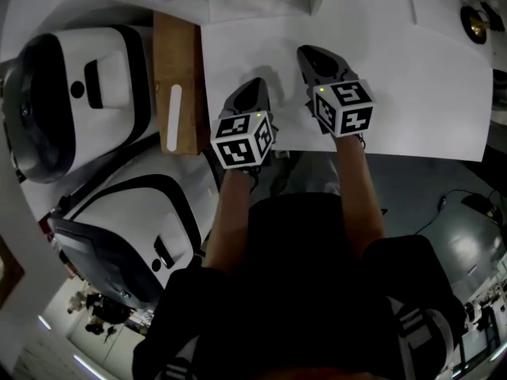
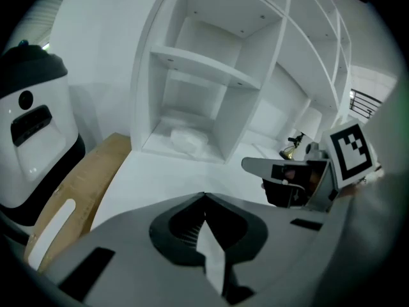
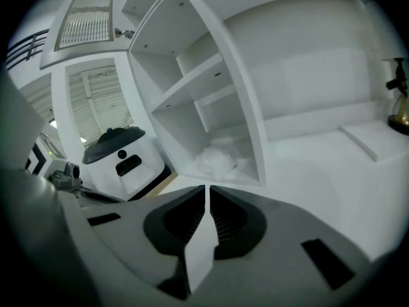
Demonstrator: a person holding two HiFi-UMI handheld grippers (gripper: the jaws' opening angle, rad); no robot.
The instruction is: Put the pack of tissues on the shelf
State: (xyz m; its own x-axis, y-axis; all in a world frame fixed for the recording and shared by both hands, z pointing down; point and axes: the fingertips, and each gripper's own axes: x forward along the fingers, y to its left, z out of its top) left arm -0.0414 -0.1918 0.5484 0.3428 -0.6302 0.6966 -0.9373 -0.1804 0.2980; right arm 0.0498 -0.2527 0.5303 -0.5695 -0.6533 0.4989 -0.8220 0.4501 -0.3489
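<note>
The pack of tissues [image 2: 186, 139], in clear crinkled wrap, lies on the floor of the white shelf's [image 2: 192, 62] lowest compartment. The right gripper view shows the pack [image 3: 217, 160] in the same spot. Both grippers hover over the white table [image 1: 412, 93], pointing toward the shelf and well short of it. My left gripper [image 1: 255, 84] is shut and holds nothing; its jaws meet in its own view [image 2: 204, 196]. A little further forward, my right gripper [image 1: 307, 51] is also shut and holds nothing [image 3: 208, 187]. It appears at the right of the left gripper view [image 2: 300, 178].
Two white-and-black machines [image 1: 71, 93] [image 1: 135, 228] stand left of the table, beside a wooden board [image 1: 176, 77]. A small brass object [image 1: 475, 24] sits at the table's far right corner, near a flat white slab [image 3: 374, 139].
</note>
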